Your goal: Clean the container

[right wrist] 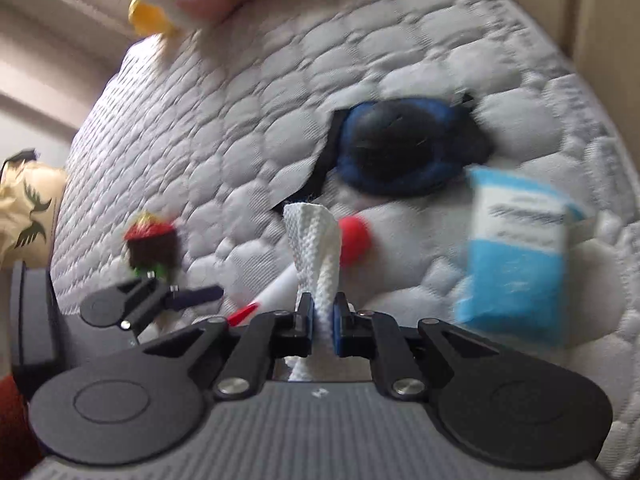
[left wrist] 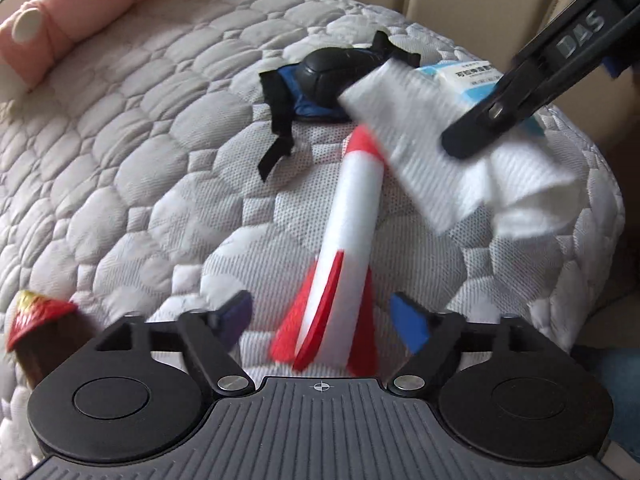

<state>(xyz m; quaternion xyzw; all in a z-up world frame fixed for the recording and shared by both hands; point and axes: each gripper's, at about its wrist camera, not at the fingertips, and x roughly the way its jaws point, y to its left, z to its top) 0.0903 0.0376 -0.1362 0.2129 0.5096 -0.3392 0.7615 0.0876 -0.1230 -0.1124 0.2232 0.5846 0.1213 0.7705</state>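
A white and red toy rocket (left wrist: 348,232) lies on the quilted mattress (left wrist: 140,128), its fins between my left gripper's (left wrist: 322,320) open blue pads. The left gripper holds nothing. My right gripper (right wrist: 323,320) is shut on a white wipe (right wrist: 316,236); in the left wrist view the wipe (left wrist: 432,152) hangs from that gripper (left wrist: 480,128) above the rocket's red nose. The rocket shows in the right wrist view (right wrist: 280,284), partly hidden behind the wipe. A blue and white wipes pack (right wrist: 520,252) lies at the right.
A black and blue knee pad with straps (left wrist: 332,80) lies beyond the rocket. A red-topped brown toy (left wrist: 36,328) sits at the left. A pink plush toy (left wrist: 92,4) lies at the far left. The mattress edge drops off at the right.
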